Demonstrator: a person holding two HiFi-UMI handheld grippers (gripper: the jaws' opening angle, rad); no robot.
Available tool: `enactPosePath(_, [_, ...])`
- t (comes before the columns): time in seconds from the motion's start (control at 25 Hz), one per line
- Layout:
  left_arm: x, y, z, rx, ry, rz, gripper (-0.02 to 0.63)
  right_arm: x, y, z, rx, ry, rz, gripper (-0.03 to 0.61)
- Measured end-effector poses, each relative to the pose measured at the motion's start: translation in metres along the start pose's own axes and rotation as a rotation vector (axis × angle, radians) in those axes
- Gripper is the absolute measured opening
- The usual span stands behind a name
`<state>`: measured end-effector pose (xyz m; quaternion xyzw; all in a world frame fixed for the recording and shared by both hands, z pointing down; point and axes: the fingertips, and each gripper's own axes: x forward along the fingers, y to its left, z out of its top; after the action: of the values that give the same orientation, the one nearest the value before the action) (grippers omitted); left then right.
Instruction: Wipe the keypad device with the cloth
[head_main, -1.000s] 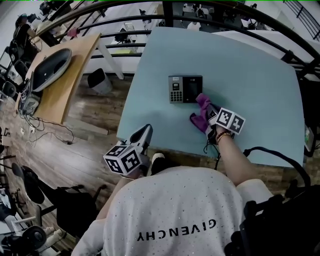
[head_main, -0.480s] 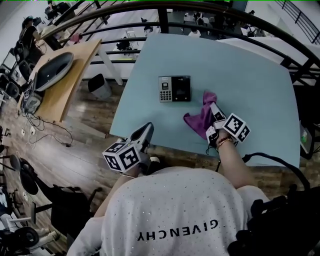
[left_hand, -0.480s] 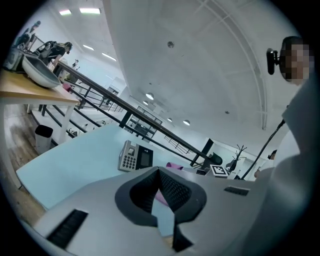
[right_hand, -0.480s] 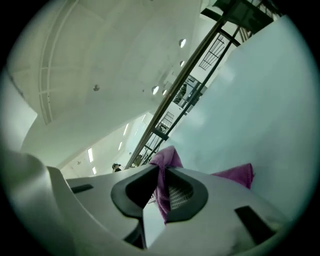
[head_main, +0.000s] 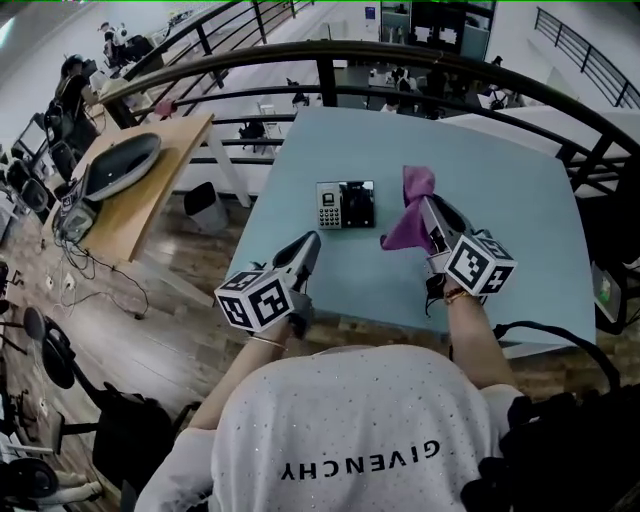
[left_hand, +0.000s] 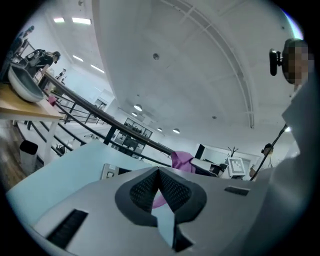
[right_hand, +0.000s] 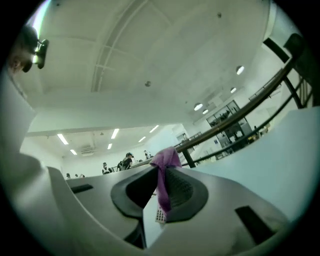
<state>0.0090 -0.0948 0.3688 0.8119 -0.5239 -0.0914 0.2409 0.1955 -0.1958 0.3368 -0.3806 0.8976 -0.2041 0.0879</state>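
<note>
Over the pale blue table (head_main: 500, 180), head view: the right gripper (head_main: 424, 208) has lifted the cloth (head_main: 402, 232) off the keypad device (head_main: 345, 204). It now hangs just right of the device, so the wipe pass is likely done. Left gripper (head_main: 308, 245) hovers near the front edge.
Left gripper view: jaws pressed together, empty.
Right gripper view: jaws pinch the cloth.
Railing (head_main: 326, 85), wooden desk (head_main: 150, 190), open office beyond.

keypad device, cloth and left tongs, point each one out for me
keypad device (head_main: 345, 205), head view, middle of its top face, between keys and screen.
cloth (head_main: 410, 220), head view, on its hanging purple fold.
left tongs (head_main: 311, 240), head view, at the closed tips.
</note>
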Motion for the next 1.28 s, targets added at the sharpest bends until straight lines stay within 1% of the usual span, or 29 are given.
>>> enactPosePath(0.12, [-0.006, -0.013, 0.026, 0.076, -0.018, -0.048, 0.0, -0.002, 0.037, 0.039, -0.09, -0.087, 0.051, 0.04])
enactPosePath(0.24, [-0.019, -0.019, 0.056, 0.124, -0.055, -0.08, 0.0, -0.009, 0.065, 0.06, -0.135, -0.12, 0.049, 0.04])
enactPosePath(0.4, [-0.046, -0.025, 0.091, 0.171, -0.098, -0.089, 0.0, -0.016, 0.097, 0.059, -0.166, -0.055, 0.02, 0.04])
enactPosePath(0.52, [-0.073, -0.028, 0.106, 0.177, -0.12, -0.095, 0.0, -0.022, 0.124, 0.049, -0.196, -0.01, 0.013, 0.04])
enactPosePath(0.64, [-0.097, -0.031, 0.105, 0.182, -0.118, -0.118, 0.0, -0.03, 0.145, 0.034, -0.217, 0.023, 0.01, 0.04])
enactPosePath(0.72, [-0.112, -0.03, 0.099, 0.171, -0.106, -0.122, 0.0, -0.04, 0.153, 0.02, -0.214, 0.042, 0.0, 0.04])
enactPosePath(0.8, [-0.118, -0.027, 0.098, 0.165, -0.11, -0.118, 0.0, -0.047, 0.157, 0.017, -0.207, 0.039, -0.001, 0.04])
enactPosePath(0.88, [-0.12, -0.024, 0.101, 0.168, -0.118, -0.105, 0.0, -0.049, 0.16, 0.015, -0.205, 0.041, 0.003, 0.038])
enactPosePath(1.0, [-0.121, -0.021, 0.098, 0.153, -0.123, -0.096, 0.0, -0.051, 0.159, 0.008, -0.217, 0.07, -0.008, 0.038])
enactPosePath(1.12, [-0.116, -0.023, 0.09, 0.142, -0.114, -0.104, 0.0, -0.053, 0.152, 0.003, -0.219, 0.094, -0.024, 0.038])
enactPosePath(1.28, [-0.103, -0.026, 0.079, 0.148, -0.097, -0.115, 0.0, -0.052, 0.14, 0.0, -0.22, 0.104, -0.033, 0.038])
